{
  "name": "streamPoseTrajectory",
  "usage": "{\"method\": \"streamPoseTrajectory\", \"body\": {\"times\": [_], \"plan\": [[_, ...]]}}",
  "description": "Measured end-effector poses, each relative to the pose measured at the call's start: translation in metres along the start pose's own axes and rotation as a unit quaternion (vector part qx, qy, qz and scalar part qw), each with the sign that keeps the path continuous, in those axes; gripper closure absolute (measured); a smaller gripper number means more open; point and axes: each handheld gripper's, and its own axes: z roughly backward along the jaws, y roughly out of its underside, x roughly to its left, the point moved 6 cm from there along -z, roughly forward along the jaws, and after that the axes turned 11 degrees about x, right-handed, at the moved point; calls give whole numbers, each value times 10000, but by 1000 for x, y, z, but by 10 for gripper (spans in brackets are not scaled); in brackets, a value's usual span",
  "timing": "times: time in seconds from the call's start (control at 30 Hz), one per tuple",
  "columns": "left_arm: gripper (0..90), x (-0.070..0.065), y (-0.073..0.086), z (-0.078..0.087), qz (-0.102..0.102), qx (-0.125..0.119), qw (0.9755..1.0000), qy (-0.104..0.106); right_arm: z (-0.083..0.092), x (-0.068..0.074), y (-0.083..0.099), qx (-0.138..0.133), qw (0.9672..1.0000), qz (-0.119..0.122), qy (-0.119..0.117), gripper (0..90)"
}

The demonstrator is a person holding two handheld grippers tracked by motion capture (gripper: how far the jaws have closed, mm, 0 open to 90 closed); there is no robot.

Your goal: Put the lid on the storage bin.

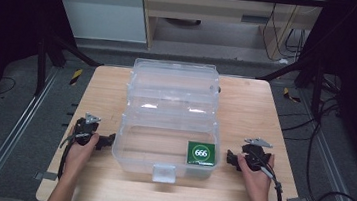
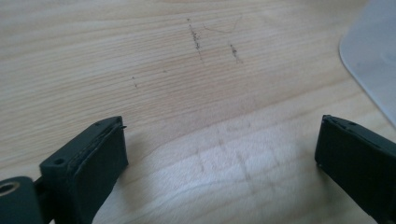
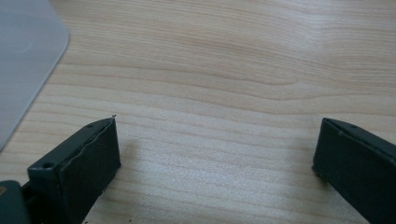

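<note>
— Where did we have the clear plastic storage box (image 1: 167, 144) with its hinged lid?

— In the middle of the light wooden table (image 1: 107, 183), lid thrown back toward the far edge, white latch facing our near edge. The square green card (image 1: 201, 153) with a white circle lay inside, in the box's near right corner.

— How much room did we have around it?

— Bare wood on both flanks, a wide strip along the near edge, and little behind the lid before the table's far edge. A rounded corner of the box (image 2: 373, 56) showed at the side in the left gripper view, and its other corner (image 3: 23, 60) in the right gripper view.

— And our tools?

— We held the left gripper (image 1: 110, 141) just beside the box's left wall and the right gripper (image 1: 229, 157) just beside its right wall, each aimed inward, neither touching it. Both pairs of black jaws stood spread wide over the wood with nothing between them.
</note>
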Motion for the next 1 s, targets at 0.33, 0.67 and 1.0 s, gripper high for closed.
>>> {"method": "streamPoseTrajectory", "body": {"times": [0.33, 0.67, 1.0], "plan": [[33, 14, 8, 36, -362, -160, 9987, 317, 22, 0, -6, 121, 9946, 1033, -41, 92], [33, 5, 3, 83, -1445, 5, 9860, 830, 61, -9, -48, 895, 9786, 1848, 97, 96], [35, -22, -23, 127, -2428, 149, 9657, 908, 106, -6, -120, 968, 9676, 2327, 162, 187]]}}
